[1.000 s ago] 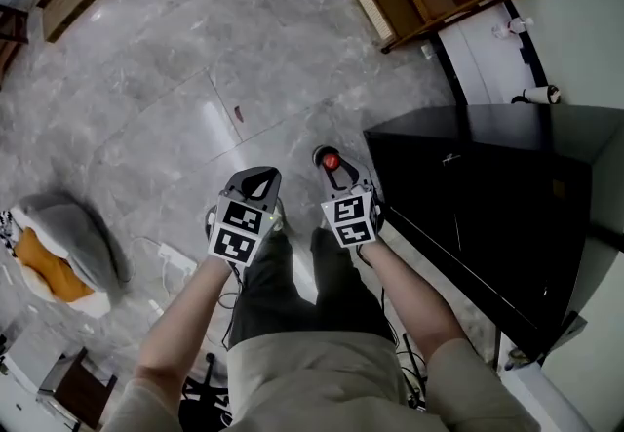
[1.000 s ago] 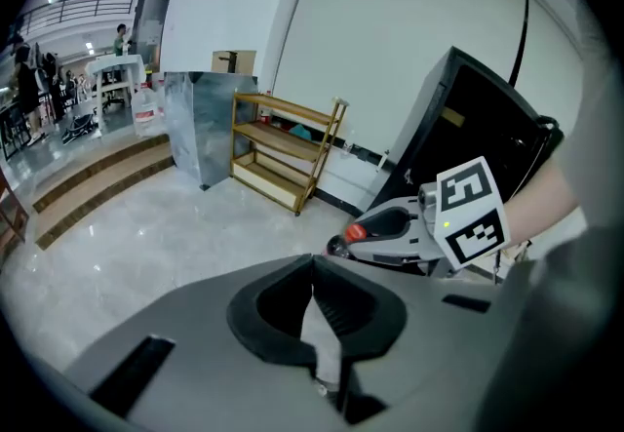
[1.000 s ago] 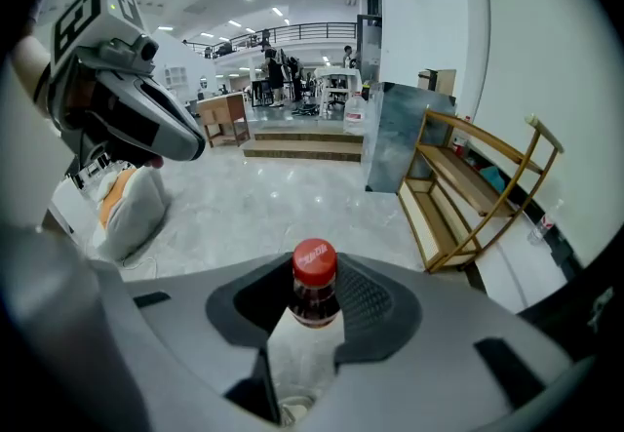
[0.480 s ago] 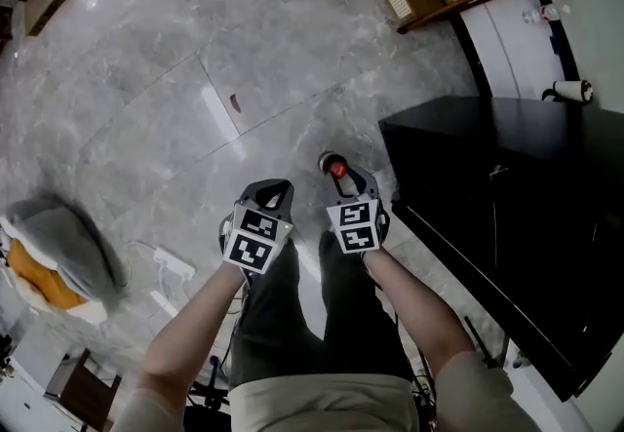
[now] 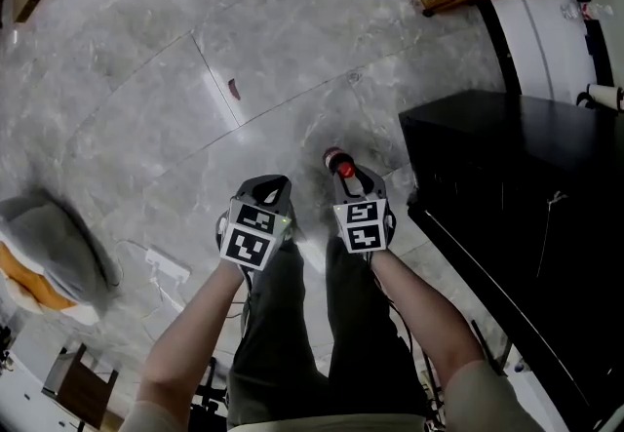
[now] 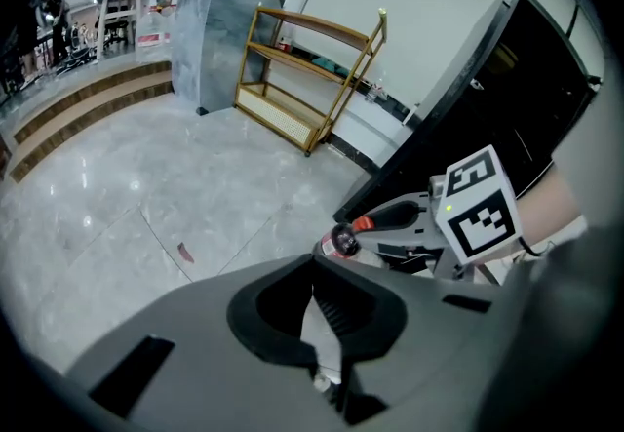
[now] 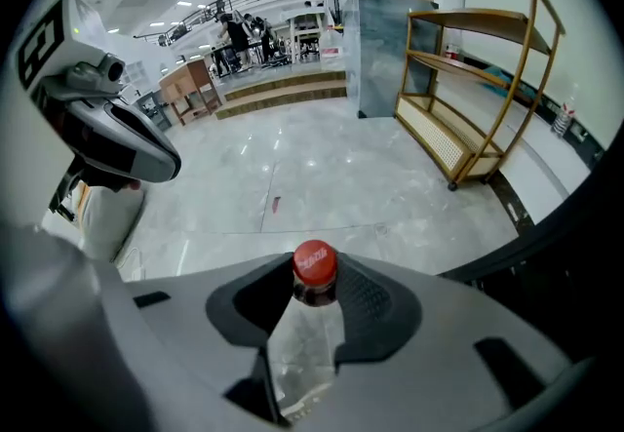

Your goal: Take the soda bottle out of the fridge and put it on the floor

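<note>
My right gripper (image 5: 348,176) is shut on the soda bottle (image 7: 314,266). The bottle's neck, dark below a red cap, sits between the pads, and its clear body runs back between the jaws. It hangs above the grey marble floor, just left of the black fridge (image 5: 507,186). In the left gripper view the bottle's cap (image 6: 343,241) shows at the tip of the right gripper (image 6: 395,218). My left gripper (image 5: 265,186) is level with the right one and a short way to its left, shut with nothing in it (image 6: 314,262). Whether the bottle's base touches the floor is hidden.
A wooden shelf rack (image 7: 468,98) stands against the far wall. A grey and orange cushion (image 5: 58,245) and a white power strip (image 5: 161,264) lie on the floor at left. A small red scrap (image 5: 233,88) lies ahead. The person's legs are right under both grippers.
Both grippers have come down together toward the floor, the right one still holding the bottle. The fridge's top now sits higher against them.
</note>
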`<state>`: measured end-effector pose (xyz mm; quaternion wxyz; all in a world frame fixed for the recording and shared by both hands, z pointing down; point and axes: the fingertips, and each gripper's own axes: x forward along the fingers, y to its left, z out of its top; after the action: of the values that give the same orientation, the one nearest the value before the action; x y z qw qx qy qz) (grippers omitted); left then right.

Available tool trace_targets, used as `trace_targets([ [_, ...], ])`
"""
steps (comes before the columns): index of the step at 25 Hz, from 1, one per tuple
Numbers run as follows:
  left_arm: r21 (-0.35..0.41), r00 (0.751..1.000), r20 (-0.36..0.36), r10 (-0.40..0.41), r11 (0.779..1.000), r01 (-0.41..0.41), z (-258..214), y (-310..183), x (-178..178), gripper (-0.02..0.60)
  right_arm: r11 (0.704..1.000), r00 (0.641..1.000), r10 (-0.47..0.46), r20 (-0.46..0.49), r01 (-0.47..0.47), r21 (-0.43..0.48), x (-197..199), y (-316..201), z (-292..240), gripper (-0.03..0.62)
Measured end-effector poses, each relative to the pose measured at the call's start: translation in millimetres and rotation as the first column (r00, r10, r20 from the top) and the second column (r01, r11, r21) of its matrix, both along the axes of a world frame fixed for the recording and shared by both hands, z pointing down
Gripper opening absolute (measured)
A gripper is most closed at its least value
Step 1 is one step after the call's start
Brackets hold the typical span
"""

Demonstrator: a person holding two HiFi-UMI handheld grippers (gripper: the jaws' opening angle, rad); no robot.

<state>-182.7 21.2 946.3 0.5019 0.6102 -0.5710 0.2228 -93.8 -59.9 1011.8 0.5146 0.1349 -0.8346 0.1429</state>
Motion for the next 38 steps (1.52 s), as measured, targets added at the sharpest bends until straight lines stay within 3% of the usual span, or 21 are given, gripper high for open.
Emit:
trace_targets([
  [6,-0.032,0.999,-0.004,0.044,0.999,-0.044,63.9,11.5,11.4,0.006,1.0,0.998,0.02,-0.065,-0.021,-0.022,14.4,3.9,69.6,0.112],
  [17,-0.121,0.999,-0.038,0.012,0.993,-0.016,154.8,32.6,17.8,0.006,0.998,0.988,-0.026,-0.152,0.016,-0.069,33.8,20.2,174.0,0.114],
  [21,-0.131,0.996,-0.028,0.09,0.987,-0.093,176.1,32.3,27.0,0.006,0.996,0.985,-0.016,-0.17,0.001,-0.087,38.2,23.7,201.7,0.114],
  [24,-0.13,0.989,-0.034,0.142,0.981,-0.145,189.2,29.1,35.4,0.006,0.995,0.982,0.016,-0.191,-0.035,-0.098,42.6,25.8,216.3,0.114],
  [32,-0.145,0.989,-0.068,0.13,0.98,-0.139,196.0,29.3,45.9,0.006,0.997,0.99,-0.004,-0.142,-0.007,-0.078,37.1,19.8,219.8,0.118],
  [38,-0.141,0.973,-0.051,0.227,0.963,-0.232,184.7,27.0,59.3,0.006,0.993,0.985,-0.043,-0.164,0.024,-0.119,44.5,23.3,216.3,0.13],
])
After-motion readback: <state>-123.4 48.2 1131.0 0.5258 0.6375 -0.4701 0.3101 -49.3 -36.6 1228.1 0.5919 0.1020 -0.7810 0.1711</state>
